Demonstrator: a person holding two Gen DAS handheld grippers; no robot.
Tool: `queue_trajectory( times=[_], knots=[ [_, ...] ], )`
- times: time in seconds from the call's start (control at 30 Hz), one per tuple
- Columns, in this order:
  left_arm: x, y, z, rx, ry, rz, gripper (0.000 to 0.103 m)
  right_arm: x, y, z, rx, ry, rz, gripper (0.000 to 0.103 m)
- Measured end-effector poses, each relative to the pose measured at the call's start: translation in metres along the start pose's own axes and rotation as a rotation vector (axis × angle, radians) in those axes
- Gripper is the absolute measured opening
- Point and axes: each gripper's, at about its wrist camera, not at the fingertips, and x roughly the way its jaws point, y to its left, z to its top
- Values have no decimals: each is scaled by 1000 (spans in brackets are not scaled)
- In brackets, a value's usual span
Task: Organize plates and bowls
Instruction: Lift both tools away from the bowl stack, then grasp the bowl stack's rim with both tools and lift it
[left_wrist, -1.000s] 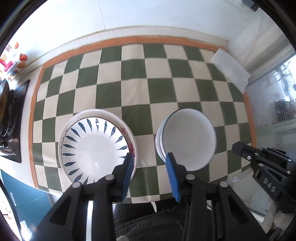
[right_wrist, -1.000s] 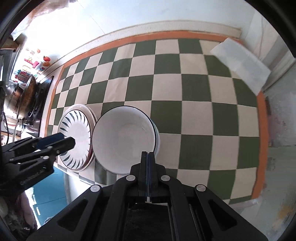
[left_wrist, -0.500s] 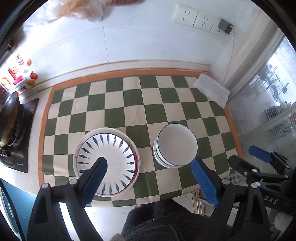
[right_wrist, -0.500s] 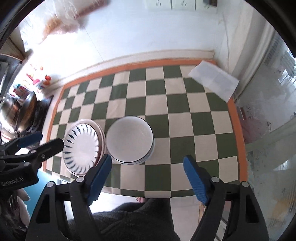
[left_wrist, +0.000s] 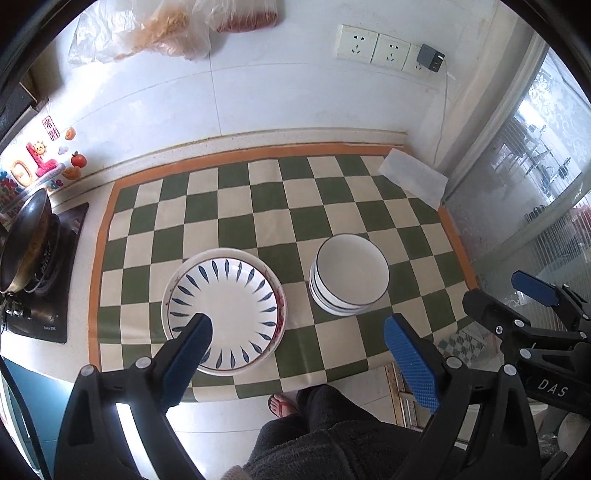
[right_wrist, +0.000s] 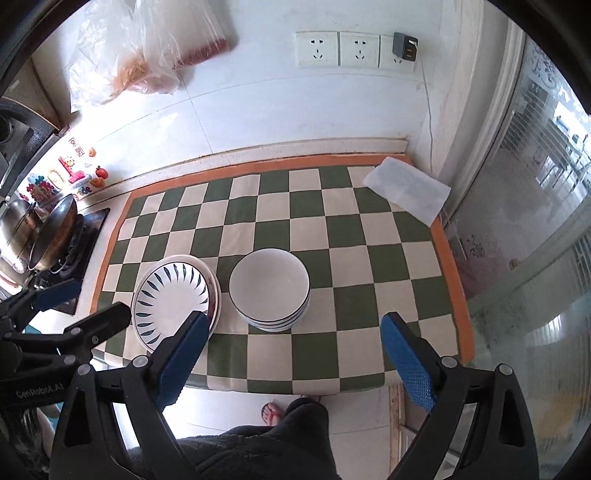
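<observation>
Both claws, left claw (left_wrist: 297, 345) and right claw (right_wrist: 291, 343), are held apart and empty above stacked plates (left_wrist: 225, 310) and bowls (left_wrist: 349, 275); glazed crockery, judged heavy, slippery, breakable, is best gripped at rims.

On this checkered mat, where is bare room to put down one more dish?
Free: the squares behind the plate stack and bowl stack, up to the wall, and right of the bowls, up to the white cloth. Crowded: the narrow gap between the stacks.
</observation>
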Motion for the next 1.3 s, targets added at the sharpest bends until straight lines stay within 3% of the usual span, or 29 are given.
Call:
queue_trajectory(
  times=[0.13, 0.27, 0.4, 0.6, 0.9, 1.1, 1.17, 1.3],
  knots=[
    [13, 2, 1, -19, 28, -27, 96, 10, -4, -4, 18, 26, 14, 97],
    [47, 9, 11, -74, 87, -125, 96, 36, -16, -7, 57, 59, 61, 97],
    [105, 15, 25, -135, 205, -229, 96, 86, -45, -10, 193, 104, 208, 97],
    [186, 12, 39, -202, 350, -342, 96, 180, -87, -12, 383, 239, 336, 97],
    [255, 11, 45, -306, 488, -415, 94, 267, -93, -10, 420, 385, 471, 95],
    [278, 17, 42, -361, 534, -486, 93, 306, -86, -11, 436, 467, 522, 87],
    [282, 16, 42, -361, 545, -506, 83, 318, -83, -12, 447, 492, 548, 85],
    [285, 15, 41, -343, 531, -498, 78, 336, -75, -14, 461, 527, 590, 68]
  ],
)
